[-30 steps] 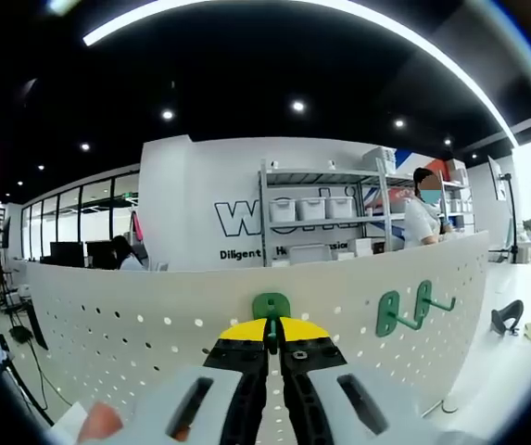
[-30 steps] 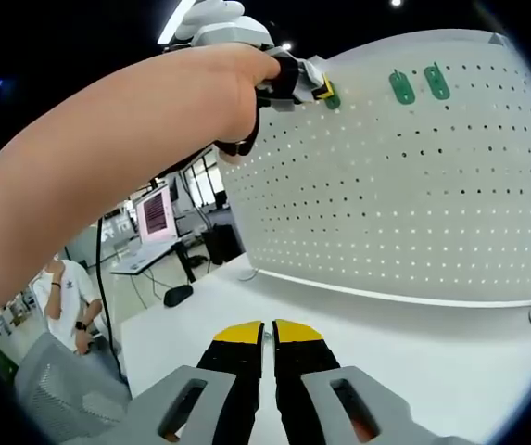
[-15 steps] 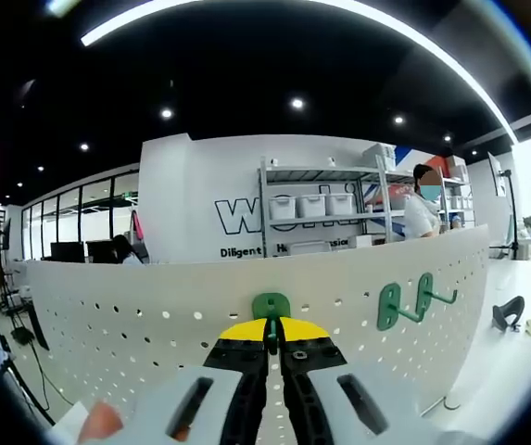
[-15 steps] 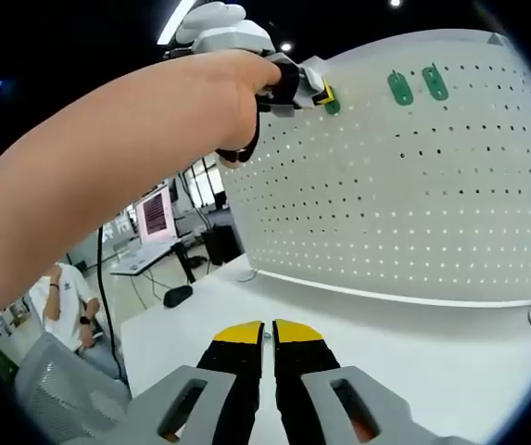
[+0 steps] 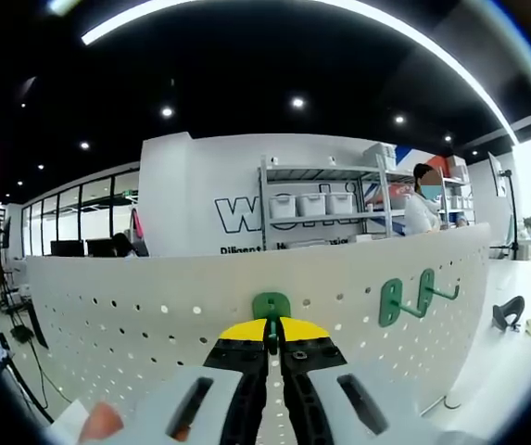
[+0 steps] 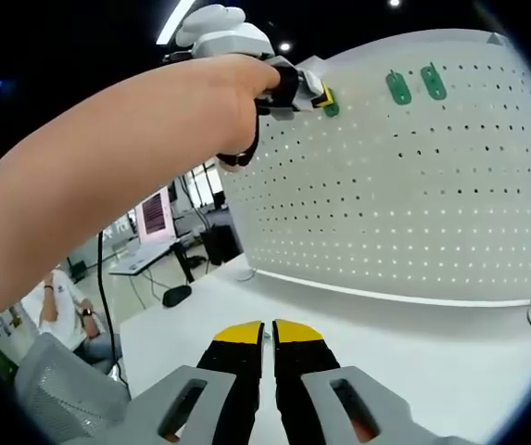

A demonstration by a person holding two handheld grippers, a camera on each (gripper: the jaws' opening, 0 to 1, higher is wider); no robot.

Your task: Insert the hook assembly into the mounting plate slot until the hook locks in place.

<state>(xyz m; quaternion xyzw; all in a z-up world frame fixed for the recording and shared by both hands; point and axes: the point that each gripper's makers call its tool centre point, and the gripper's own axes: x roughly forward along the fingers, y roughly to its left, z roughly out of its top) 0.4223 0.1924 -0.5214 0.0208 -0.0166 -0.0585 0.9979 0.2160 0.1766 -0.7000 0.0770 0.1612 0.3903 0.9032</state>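
Observation:
In the left gripper view, my left gripper (image 5: 273, 332) is shut on a green hook (image 5: 271, 308), whose rounded back plate lies against the upper part of the white pegboard (image 5: 135, 320). Two more green hooks (image 5: 404, 298) hang on the board to the right. In the right gripper view, the same left gripper (image 6: 319, 95) meets the pegboard (image 6: 413, 185) near its top edge, with the green hook (image 6: 332, 108) at its tips, left of the two mounted hooks (image 6: 415, 83). My right gripper (image 6: 268, 336) is shut and holds nothing, low over the white table (image 6: 358, 324).
A person's bare forearm (image 6: 107, 158) crosses the right gripper view from the left. Behind the board stand shelves with white bins (image 5: 311, 206), and a person (image 5: 423, 209). A seated person (image 6: 61, 311) and a monitor (image 6: 154, 215) lie beyond the table's left side. A dark object (image 5: 508, 315) rests on the table at right.
The left gripper has risen slightly along the pegboard with the green hook. The right gripper has stayed put.

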